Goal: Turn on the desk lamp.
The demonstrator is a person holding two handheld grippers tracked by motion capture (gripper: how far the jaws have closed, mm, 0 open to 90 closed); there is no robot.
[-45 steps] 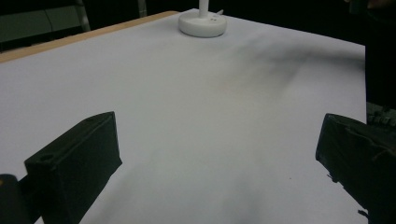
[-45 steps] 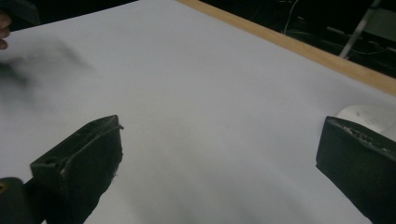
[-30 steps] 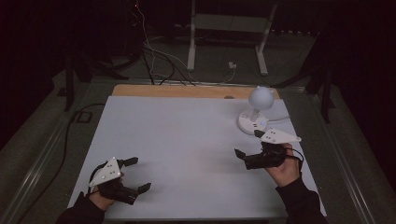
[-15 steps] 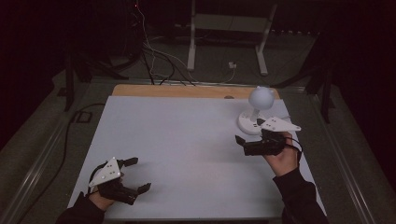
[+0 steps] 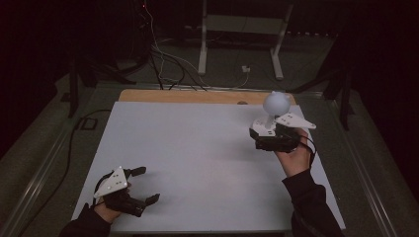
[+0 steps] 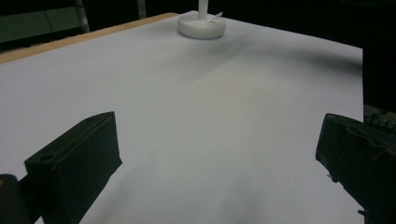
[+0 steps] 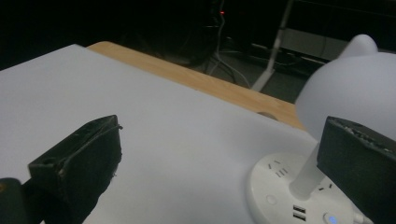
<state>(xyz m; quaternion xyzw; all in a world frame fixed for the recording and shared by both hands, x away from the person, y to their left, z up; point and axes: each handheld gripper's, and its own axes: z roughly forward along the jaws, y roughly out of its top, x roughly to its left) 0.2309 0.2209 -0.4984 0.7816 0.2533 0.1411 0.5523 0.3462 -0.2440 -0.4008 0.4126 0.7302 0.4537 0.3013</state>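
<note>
Both tongs gape: right tongs (image 5: 258,138) raised beside the lamp (image 5: 273,114), left tongs (image 5: 146,185) low on the table (image 5: 197,148).

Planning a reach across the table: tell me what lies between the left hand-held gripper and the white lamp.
Nothing but bare white table lies between the left hand-held gripper and the lamp. The high view and left gripper view both show it.
</note>
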